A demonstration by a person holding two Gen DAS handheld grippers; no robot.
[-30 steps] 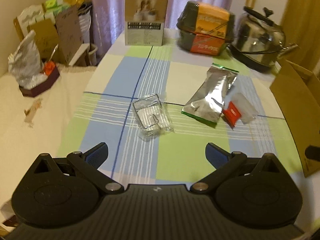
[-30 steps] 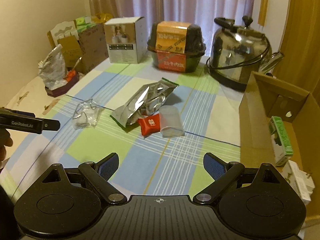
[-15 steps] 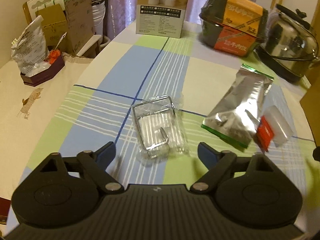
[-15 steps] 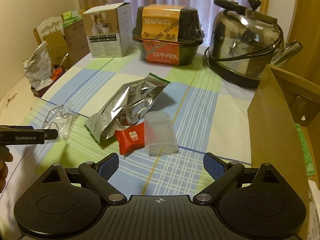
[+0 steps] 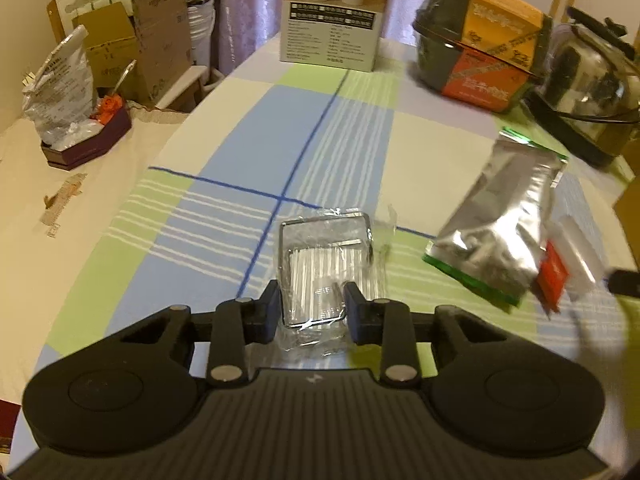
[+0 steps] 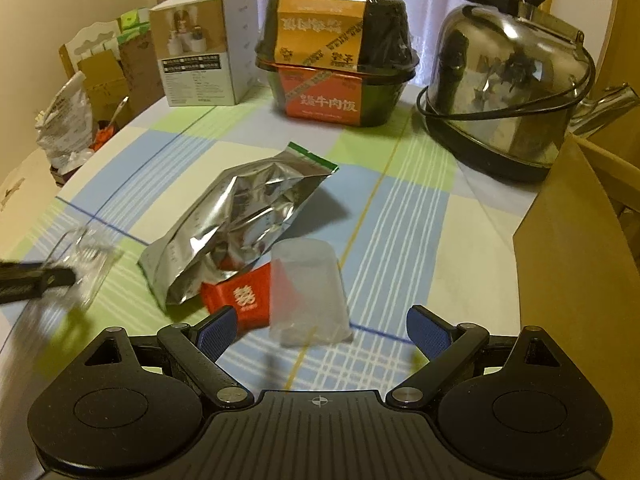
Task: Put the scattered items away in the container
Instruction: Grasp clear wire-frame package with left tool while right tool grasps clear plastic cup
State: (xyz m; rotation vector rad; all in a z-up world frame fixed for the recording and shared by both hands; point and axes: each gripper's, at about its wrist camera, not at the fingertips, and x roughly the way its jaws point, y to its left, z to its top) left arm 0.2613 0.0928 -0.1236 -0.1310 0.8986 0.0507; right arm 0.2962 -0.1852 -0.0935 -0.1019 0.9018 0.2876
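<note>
Now closed in, left gripper (image 5: 311,307) pinches the clear wire-rack packet (image 5: 325,264).
Right gripper (image 6: 316,330) hovers spread wide just before the plastic cup (image 6: 307,286).

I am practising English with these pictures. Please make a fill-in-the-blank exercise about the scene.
1. The left gripper has its fingers closed on the clear ____ packet.
2. The right gripper is ____.
3. The red packet lies between the foil bag and the clear ____.
4. The kettle is made of shiny ____.

Answers: plastic; open; cup; metal
</note>
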